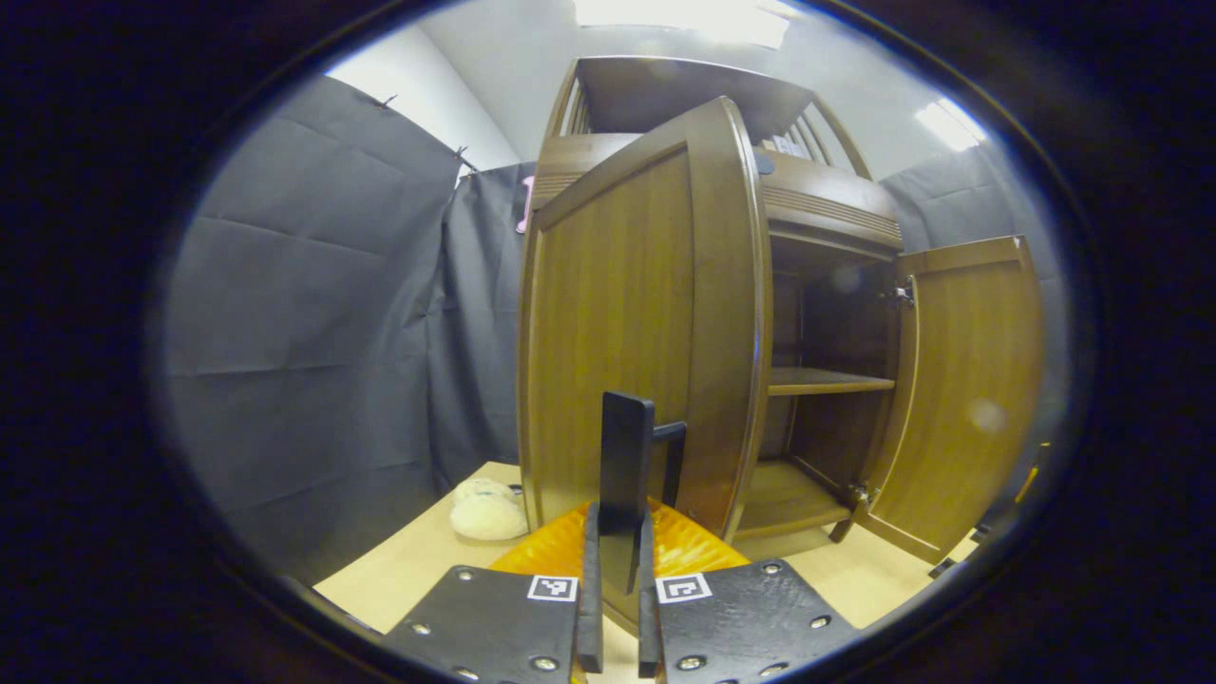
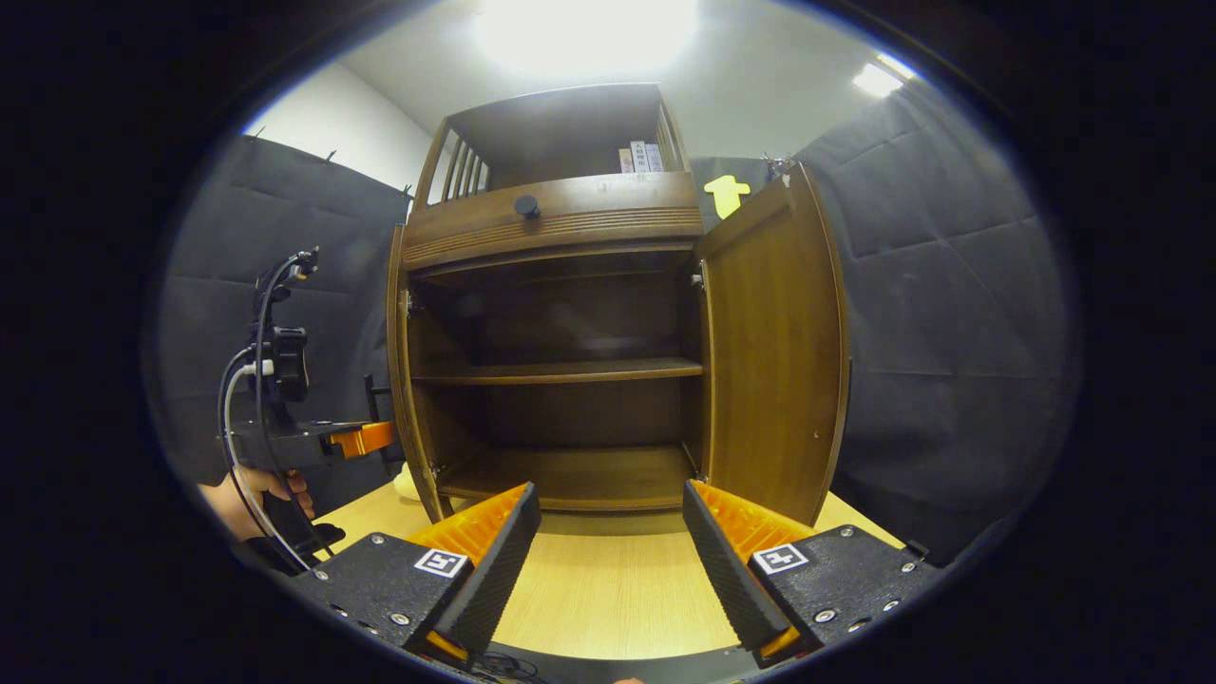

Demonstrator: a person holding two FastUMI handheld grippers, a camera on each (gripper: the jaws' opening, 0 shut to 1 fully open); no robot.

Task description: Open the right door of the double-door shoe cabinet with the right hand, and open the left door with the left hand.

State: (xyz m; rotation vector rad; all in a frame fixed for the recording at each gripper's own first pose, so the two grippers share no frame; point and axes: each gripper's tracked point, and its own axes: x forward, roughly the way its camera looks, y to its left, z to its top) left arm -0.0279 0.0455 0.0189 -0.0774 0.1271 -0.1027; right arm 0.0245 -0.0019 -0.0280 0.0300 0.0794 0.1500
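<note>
Left gripper (image 1: 617, 579) is clamped on the left door's handle (image 1: 627, 465), straight ahead of its fingers; the left door (image 1: 617, 332) stands swung out. Right gripper (image 2: 608, 551) is spread wide and empty, facing the cabinet (image 2: 556, 228), with the right door (image 2: 774, 361) fully open. Risk: pulling off-arc could slip the handle or tip the cabinet.

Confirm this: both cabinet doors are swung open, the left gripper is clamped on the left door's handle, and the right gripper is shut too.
One error: the right gripper is open, jaws spread wide and empty, as the right gripper view shows. Both doors are open, and the left gripper is clamped on the left door's handle.
</note>
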